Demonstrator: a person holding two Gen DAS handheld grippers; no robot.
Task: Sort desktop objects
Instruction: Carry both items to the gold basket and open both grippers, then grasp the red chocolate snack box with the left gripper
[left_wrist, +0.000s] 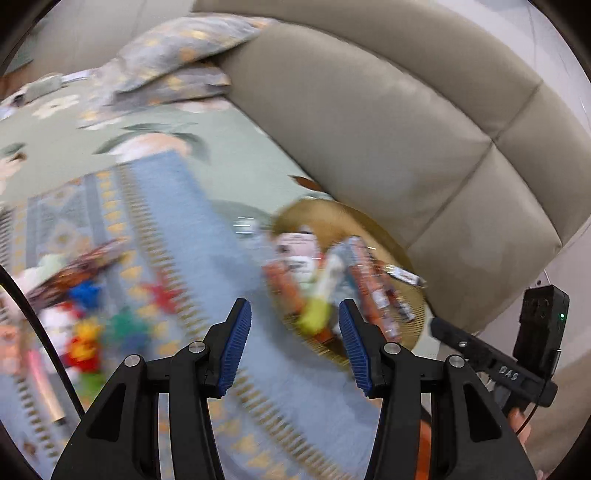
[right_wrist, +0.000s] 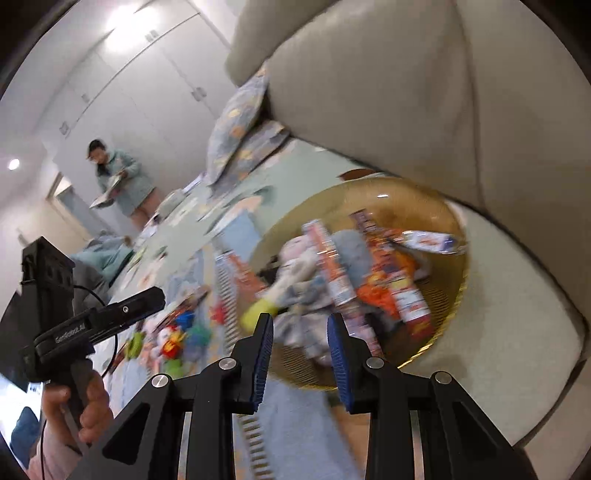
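Your left gripper (left_wrist: 295, 332) hangs over the blue patterned mat (left_wrist: 192, 221) on the bed, its blue-padded fingers (left_wrist: 236, 343) well apart with nothing between them and touching nothing. Off to its left, a loose heap of small coloured toys (left_wrist: 92, 332) lies on the mat, too blurred to tell apart, with a dark patterned wrapper (left_wrist: 74, 273) at its upper edge.

Just ahead and slightly right of those fingers sits the round gold basket (left_wrist: 410, 314), pushed up close to the grey sofa cushion (left_wrist: 369, 122). It holds a pile of snack packets (left_wrist: 373, 291); the long orange ones lie side by side, their long axes running from the far rim down toward you. A white stick with a yellow-green end (left_wrist: 317, 310) points the same way, yellow-green end nearest your gripper.

Your right gripper (right_wrist: 300, 343) hovers at the basket's (right_wrist: 443, 321) near rim, fingers (right_wrist: 338, 354) a little apart and empty, over crumpled pale wrappers (right_wrist: 306, 295). Whether a tip brushes them, you cannot tell through the blur. A person (right_wrist: 122, 177) stands far off by the wardrobe.
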